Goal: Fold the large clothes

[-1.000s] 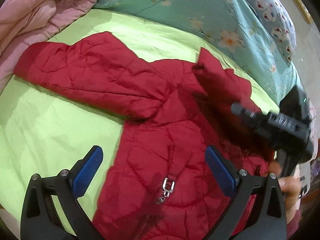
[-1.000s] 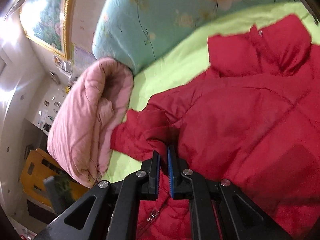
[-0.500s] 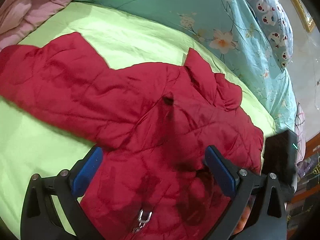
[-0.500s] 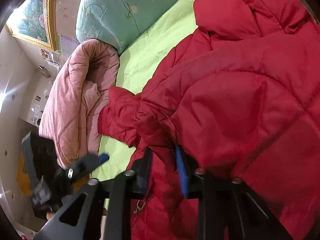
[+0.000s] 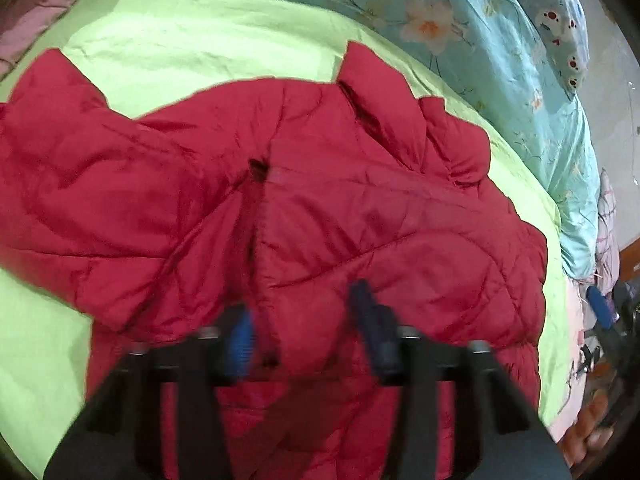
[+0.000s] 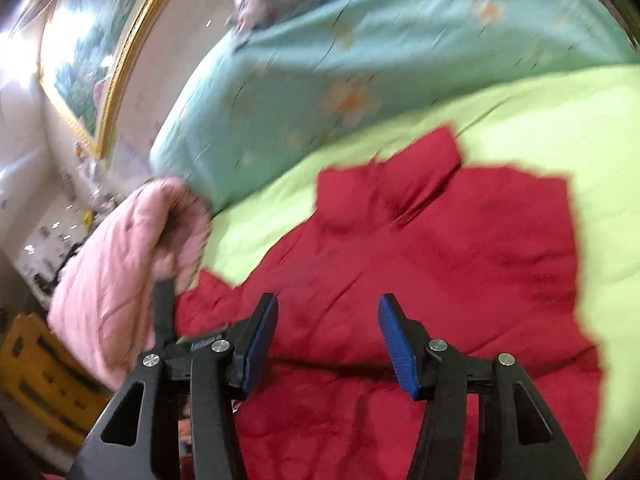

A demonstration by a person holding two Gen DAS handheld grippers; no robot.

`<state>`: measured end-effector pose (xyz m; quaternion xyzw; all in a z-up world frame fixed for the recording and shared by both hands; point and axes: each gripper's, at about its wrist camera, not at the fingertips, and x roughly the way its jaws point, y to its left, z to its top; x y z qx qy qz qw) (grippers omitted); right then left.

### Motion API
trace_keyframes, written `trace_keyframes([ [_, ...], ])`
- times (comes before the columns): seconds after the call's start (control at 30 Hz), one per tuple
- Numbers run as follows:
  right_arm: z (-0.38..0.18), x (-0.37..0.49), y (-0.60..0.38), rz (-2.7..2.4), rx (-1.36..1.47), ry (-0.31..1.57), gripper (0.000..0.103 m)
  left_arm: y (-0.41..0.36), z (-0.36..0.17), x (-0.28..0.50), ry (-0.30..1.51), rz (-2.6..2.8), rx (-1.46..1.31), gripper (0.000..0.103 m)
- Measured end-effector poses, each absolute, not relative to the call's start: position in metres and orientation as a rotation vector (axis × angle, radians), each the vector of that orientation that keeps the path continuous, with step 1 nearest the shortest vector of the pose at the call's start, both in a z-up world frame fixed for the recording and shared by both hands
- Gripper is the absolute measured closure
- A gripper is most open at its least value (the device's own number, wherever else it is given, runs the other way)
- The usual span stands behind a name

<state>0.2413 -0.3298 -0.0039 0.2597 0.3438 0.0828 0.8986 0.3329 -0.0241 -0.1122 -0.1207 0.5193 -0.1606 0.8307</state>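
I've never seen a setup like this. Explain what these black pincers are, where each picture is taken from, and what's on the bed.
No robot here: a person holds a two-finger gripper in each hand, with a fisheye camera on each looking along its fingers. The left wrist view shows the left gripper, blurred, its blue pads closing around a fold of the red quilted jacket. The right wrist view shows the right gripper open above the jacket, holding nothing. The jacket lies on a lime-green sheet, beside a teal floral quilt and a pink comforter.

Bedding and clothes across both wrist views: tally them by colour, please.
Red: 1, the jacket
Green: 1, the bed sheet
Teal floral: 1, the duvet
Pink: 1, the quilt
White with red spots: 1, the pillow
Total: 5
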Motion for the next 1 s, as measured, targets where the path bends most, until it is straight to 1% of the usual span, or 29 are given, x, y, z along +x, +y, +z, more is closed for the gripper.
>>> trace_keyframes([
  [0.07,0.002,0.244,-0.346,0.105,0.505,0.692,0.048,-0.019,-0.107,0.33,1.075,-0.31,-0.223,0.081],
  [0.13,0.0,0.251,-0.355,0.06,0.491,0.704,0.048,-0.014,-0.11,0.329,1.077,-0.283,-0.186,0.082],
  [0.2,-0.011,0.264,-0.359,0.038,0.467,0.756,0.048,-0.01,-0.12,0.331,1.095,-0.276,-0.177,0.082],
  [0.3,-0.039,0.284,-0.353,0.019,0.433,0.841,0.048,-0.006,-0.126,0.333,1.106,-0.273,-0.184,0.082],
  [0.33,-0.049,0.288,-0.349,0.015,0.412,0.867,0.05,-0.005,-0.126,0.333,1.107,-0.276,-0.19,0.082],
  [0.37,-0.06,0.294,-0.345,-0.024,0.366,0.906,0.049,-0.005,-0.126,0.334,1.11,-0.279,-0.188,0.081],
  [0.4,-0.071,0.296,-0.344,-0.052,0.329,0.938,0.048,-0.006,-0.127,0.335,1.111,-0.279,-0.176,0.079],
  [0.43,-0.086,0.302,-0.339,-0.074,0.276,0.99,0.051,-0.007,-0.127,0.335,1.109,-0.279,-0.165,0.078],
  [0.5,-0.107,0.307,-0.333,-0.101,0.188,1.018,0.052,-0.012,-0.129,0.336,1.101,-0.28,-0.13,0.075],
  [0.57,-0.113,0.313,-0.327,-0.12,0.119,1.037,0.051,-0.015,-0.131,0.336,1.1,-0.272,-0.105,0.074],
  [0.73,-0.112,0.324,-0.333,-0.132,0.142,1.059,0.05,-0.01,-0.129,0.335,1.099,-0.276,-0.123,0.069],
  [0.8,-0.105,0.322,-0.337,-0.127,0.169,1.049,0.05,-0.005,-0.126,0.332,1.092,-0.286,-0.152,0.064],
  [0.87,-0.096,0.315,-0.342,-0.107,0.219,1.026,0.048,0.002,-0.122,0.328,1.085,-0.301,-0.191,0.062],
  [0.93,-0.085,0.308,-0.341,-0.084,0.272,0.995,0.048,0.009,-0.115,0.321,1.071,-0.293,-0.208,0.058],
  [1.0,-0.068,0.294,-0.337,-0.061,0.299,0.95,0.048,0.019,-0.108,0.313,1.048,-0.277,-0.221,0.047],
])
